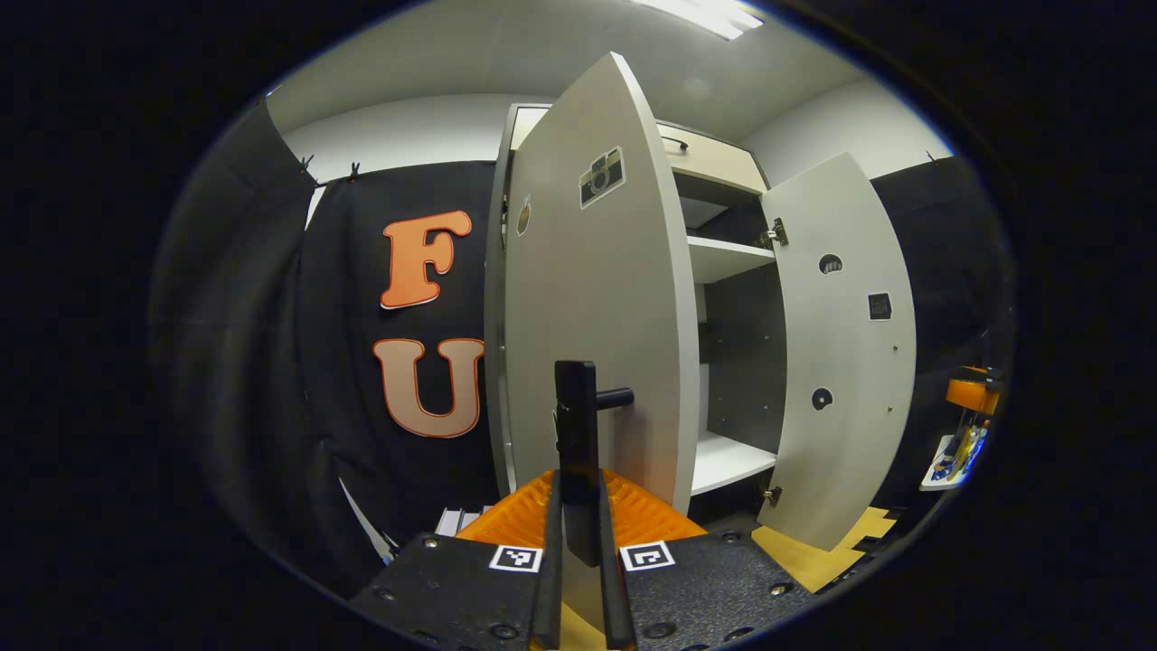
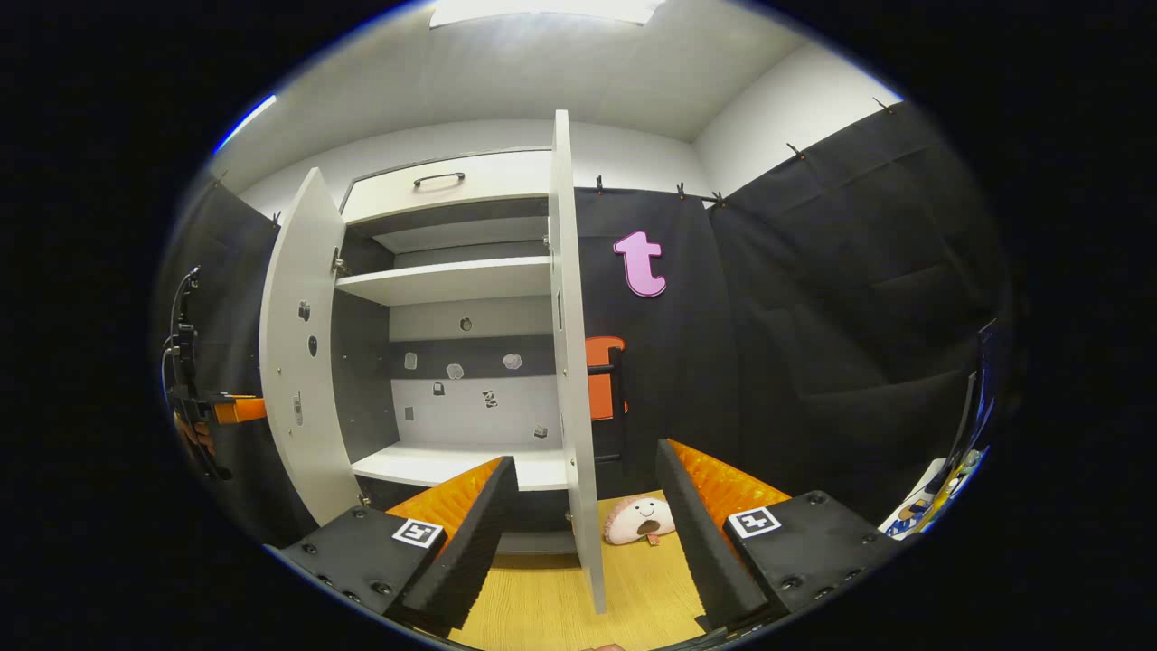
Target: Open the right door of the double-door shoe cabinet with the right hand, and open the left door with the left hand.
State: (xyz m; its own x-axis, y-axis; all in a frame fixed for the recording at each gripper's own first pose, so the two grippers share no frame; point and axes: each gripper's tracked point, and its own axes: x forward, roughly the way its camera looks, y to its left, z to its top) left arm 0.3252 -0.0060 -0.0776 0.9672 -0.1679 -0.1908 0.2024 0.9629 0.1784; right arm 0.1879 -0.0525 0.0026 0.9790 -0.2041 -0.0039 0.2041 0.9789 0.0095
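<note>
Left gripper point(image 1: 578, 506) pinches the left door's point(image 1: 587, 298) handle point(image 1: 577, 443); right gripper point(image 2: 583, 533) gapes wide astride the right door's point(image 2: 571, 362) free edge. Both shoe cabinet point(image 2: 452, 280) doors stand open; releasing probably remains.

Both doors of the shoe cabinet point(image 2: 452, 298) stand swung out, so its mouth is open between them. The right door point(image 2: 574, 362) stands edge-on in the gap of the right gripper point(image 2: 587, 502), whose jaws are spread with room either side of the panel. The left door point(image 1: 587, 298) blocks the cabinet's left side; its handle point(image 1: 578, 452) sits pinched in the left gripper point(image 1: 578, 533). Inside, the shelves point(image 2: 443, 278) look bare. A plush toy point(image 2: 640, 520) lies on the floor just right of the right door, seemingly clear of it.
</note>
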